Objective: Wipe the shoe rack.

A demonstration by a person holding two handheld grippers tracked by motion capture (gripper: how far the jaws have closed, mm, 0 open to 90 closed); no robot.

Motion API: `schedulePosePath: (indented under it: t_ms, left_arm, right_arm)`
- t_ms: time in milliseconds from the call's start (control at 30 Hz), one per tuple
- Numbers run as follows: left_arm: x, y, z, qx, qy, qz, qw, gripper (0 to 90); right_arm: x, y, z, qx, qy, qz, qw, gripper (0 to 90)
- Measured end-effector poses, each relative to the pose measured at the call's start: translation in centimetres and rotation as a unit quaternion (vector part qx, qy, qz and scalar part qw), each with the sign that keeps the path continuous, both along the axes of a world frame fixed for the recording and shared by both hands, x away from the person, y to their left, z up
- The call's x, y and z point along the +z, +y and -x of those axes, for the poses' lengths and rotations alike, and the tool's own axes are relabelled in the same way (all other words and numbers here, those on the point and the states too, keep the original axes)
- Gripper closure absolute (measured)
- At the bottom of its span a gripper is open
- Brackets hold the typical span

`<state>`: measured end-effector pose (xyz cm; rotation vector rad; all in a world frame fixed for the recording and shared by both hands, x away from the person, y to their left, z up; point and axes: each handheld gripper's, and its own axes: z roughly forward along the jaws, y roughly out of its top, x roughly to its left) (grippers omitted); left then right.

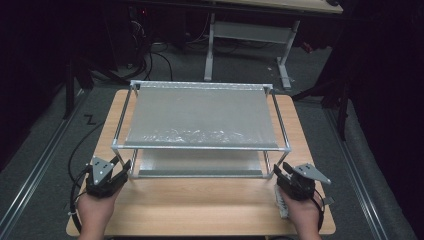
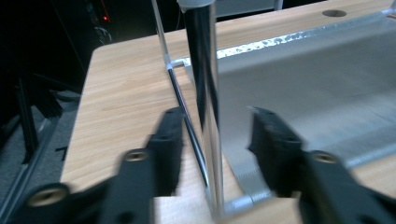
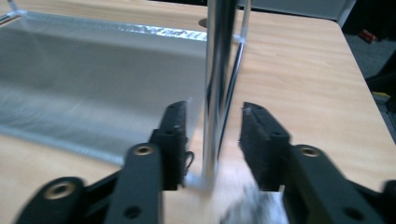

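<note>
My left gripper jaws apart, rack's front post between them untouched, my right gripper likewise astride its post.

Dim room, dark surroundings. Grey carpeted floor with metal floor rails running along both sides. Light wooden table in foreground. Second desk at rear, on white metal legs. Black cables trailing on floor near rear left. Small red indicator light in darkness.
</note>
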<state>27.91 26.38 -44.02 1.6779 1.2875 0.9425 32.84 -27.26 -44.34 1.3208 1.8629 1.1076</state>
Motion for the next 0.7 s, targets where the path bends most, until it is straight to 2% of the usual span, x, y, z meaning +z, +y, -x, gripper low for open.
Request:
schedulePosePath:
  t_ms: [33,67,100,133,167,200,267,300,333,400,433,500,533,567,600,700]
  left_arm:
    - [0.3,0.0,1.5,0.0,-0.012,0.002,0.9999,46.6]
    - [0.3,-0.2,2.3,-0.004,-0.01,-0.01,0.9999,44.4]
    - [0.3,-0.2,2.3,-0.004,-0.01,-0.01,0.9999,42.8]
    - [0.1,-0.4,3.2,-0.008,-0.014,-0.015,0.9998,43.6]
    - [-0.2,-0.7,3.9,-0.017,-0.018,-0.002,0.9997,44.0]
    - [-0.3,-1.7,4.5,-0.051,-0.003,0.024,0.9984,43.6]
    - [-0.3,-3.5,4.5,-0.087,-0.004,0.031,0.9957,43.4]
    - [-0.3,-3.5,4.5,-0.087,-0.004,0.031,0.9957,43.0]
    - [-0.8,-5.6,4.1,-0.123,0.007,0.032,0.9918,42.8]
    - [-1.7,-7.6,3.7,-0.159,0.028,0.009,0.9868,41.3]
    - [-2.2,-8.4,3.4,-0.173,0.04,-0.005,0.9841,41.2]
    - [-2.8,-9.4,3.2,-0.186,0.051,-0.042,0.9803,42.0]
    - [-2.8,-9.4,3.2,-0.186,0.051,-0.042,0.9803,42.4]
    - [-3.0,-9.6,3.1,-0.191,0.056,-0.047,0.9789,42.5]
    - [-3.4,-9.8,2.8,-0.198,0.073,-0.04,0.9767,42.3]
    - [-3.6,-9.9,2.6,-0.199,0.083,-0.035,0.9759,41.9]
  right_arm:
    - [0.1,-0.3,1.4,0.007,-0.001,-0.001,1.0,57.9]
    - [0.2,-0.3,2.1,0.011,-0.001,0.004,0.9999,59.5]
    - [0.2,-0.3,2.1,0.011,-0.001,0.004,0.9999,59.5]
    - [0.3,-0.2,3.3,0.022,-0.004,-0.004,0.9997,62.1]
    - [0.3,0.0,3.8,0.028,-0.005,-0.002,0.9996,62.6]
    - [0.2,0.4,4.3,0.037,-0.004,0.001,0.9993,62.1]
    - [0.0,1.5,4.9,0.051,-0.003,-0.004,0.9987,57.8]
    - [-0.2,2.1,5.0,0.064,-0.004,-0.005,0.9979,54.6]
    - [-0.5,2.8,5.0,0.077,-0.007,-0.004,0.997,50.5]
    - [-1.4,4.2,4.6,0.101,0.001,0.001,0.9949,45.1]
    - [-1.9,4.7,4.3,0.107,0.012,0.009,0.9941,44.2]
    - [-2.7,5.3,4.0,0.11,0.034,0.013,0.9933,44.1]
    - [-2.7,5.3,4.0,0.11,0.034,0.013,0.9933,44.1]
    - [-3.0,5.5,3.9,0.105,0.041,0.012,0.9936,44.1]
    - [-2.9,5.5,4.0,0.102,0.04,0.012,0.9939,44.1]
    - [-2.9,5.3,4.2,0.101,0.036,0.017,0.9941,43.1]
